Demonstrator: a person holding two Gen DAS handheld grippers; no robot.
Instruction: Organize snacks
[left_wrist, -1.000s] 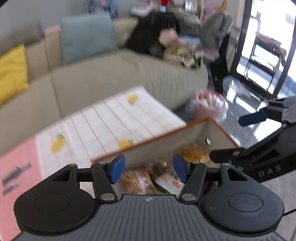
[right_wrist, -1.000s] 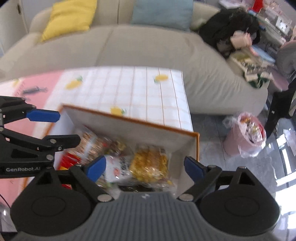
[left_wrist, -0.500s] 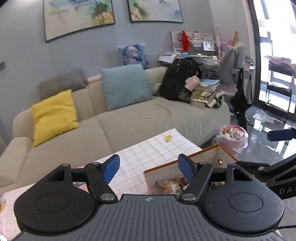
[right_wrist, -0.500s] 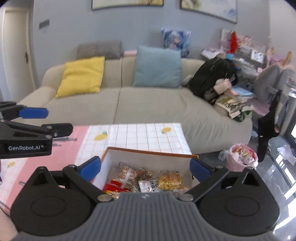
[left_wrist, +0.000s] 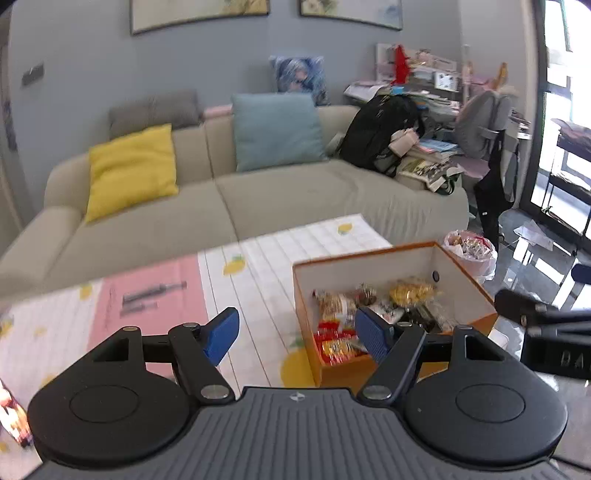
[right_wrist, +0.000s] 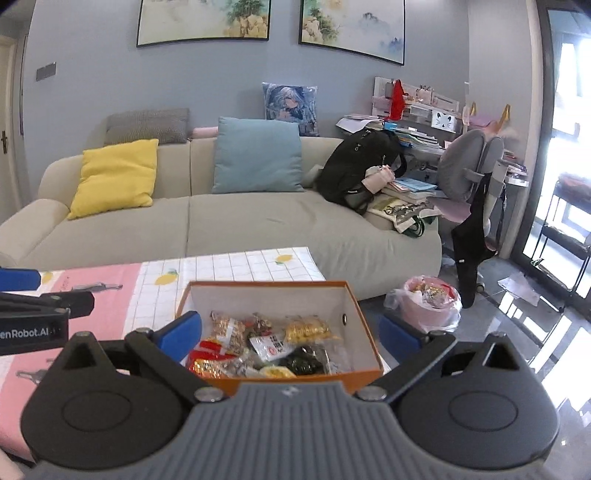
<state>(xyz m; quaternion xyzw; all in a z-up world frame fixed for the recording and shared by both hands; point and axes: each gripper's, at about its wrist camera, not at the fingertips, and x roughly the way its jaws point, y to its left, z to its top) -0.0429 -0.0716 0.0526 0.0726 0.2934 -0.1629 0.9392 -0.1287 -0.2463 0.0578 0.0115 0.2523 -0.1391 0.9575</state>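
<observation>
An orange box with a white inside sits at the right end of the low table. It holds several snack packets, among them red, yellow and white ones. My left gripper is open and empty, held back from the box's left near corner. My right gripper is open wide and empty, held back from the box's near side. Each gripper shows at the edge of the other's view.
The table has a white checked and pink cloth. A beige sofa with yellow and blue cushions stands behind it. A pink bin with a full bag stands on the floor to the right. A grey chair is further right.
Both grippers have pulled up and back from the box, which now sits level on the table. The left gripper's fingers have spread wider. Both stay empty.
</observation>
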